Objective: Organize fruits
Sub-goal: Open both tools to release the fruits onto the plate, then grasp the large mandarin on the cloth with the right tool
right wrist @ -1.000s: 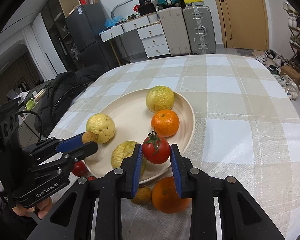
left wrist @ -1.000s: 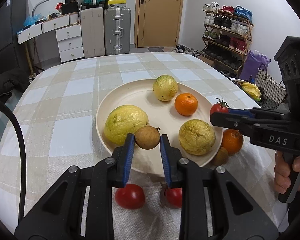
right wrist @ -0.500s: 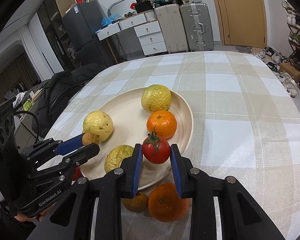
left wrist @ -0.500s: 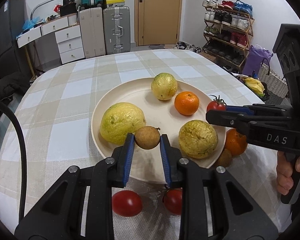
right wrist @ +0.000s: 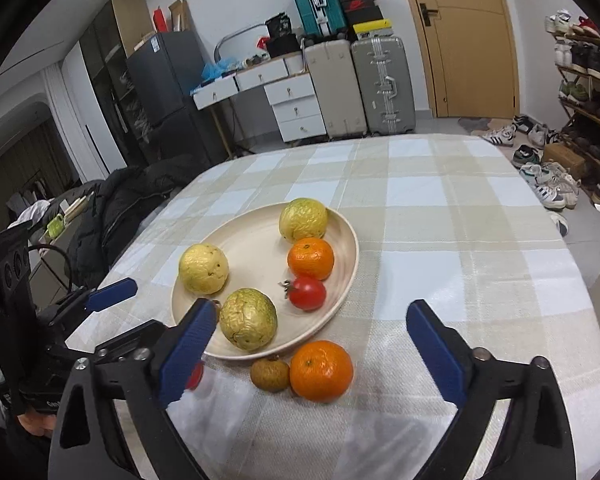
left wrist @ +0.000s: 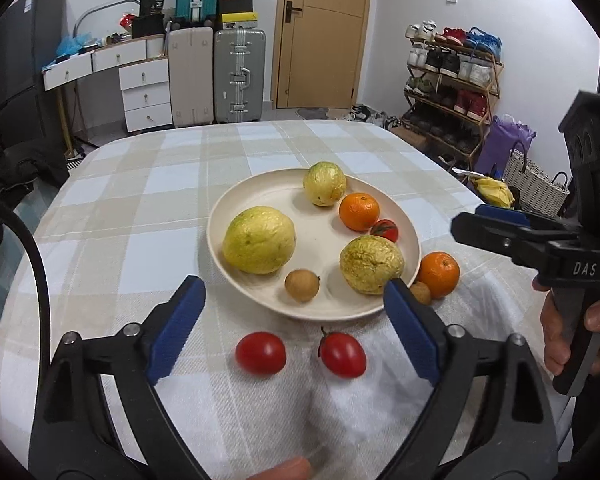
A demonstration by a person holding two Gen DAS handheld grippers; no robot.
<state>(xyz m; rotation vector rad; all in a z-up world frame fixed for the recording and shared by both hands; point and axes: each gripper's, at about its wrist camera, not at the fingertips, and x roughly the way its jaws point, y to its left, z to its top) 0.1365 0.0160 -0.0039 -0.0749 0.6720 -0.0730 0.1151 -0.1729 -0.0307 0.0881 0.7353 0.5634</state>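
Observation:
A cream plate point(left wrist: 260, 304) point(right wrist: 342, 240) on the checked table holds three yellow-green fruits, an orange point(left wrist: 359, 212) point(right wrist: 310, 258), a tomato point(left wrist: 385, 229) point(right wrist: 307, 293) and a small brown fruit point(left wrist: 302, 285). On the cloth beside the plate lie two tomatoes point(left wrist: 261, 353) point(left wrist: 342, 354), an orange point(left wrist: 438, 274) point(right wrist: 321, 370) and a brown fruit point(left wrist: 421, 293) point(right wrist: 270, 374). My left gripper point(left wrist: 294, 330) is open and empty, above the cloth in front of the plate. My right gripper point(right wrist: 312, 354) is open and empty, above the loose orange; it also shows in the left wrist view point(left wrist: 496, 228).
Suitcases point(left wrist: 240, 76), a white drawer unit point(left wrist: 146, 94) and a door stand beyond the table. A shoe rack point(left wrist: 452, 80) and a wicker basket point(left wrist: 534, 180) are at the right. A dark coat point(right wrist: 132, 200) lies at the table's left edge.
My left gripper opened and let the small brown fruit go on the plate. My right gripper opened and left the tomato on the plate. Both grippers drew back towards the table's near edge.

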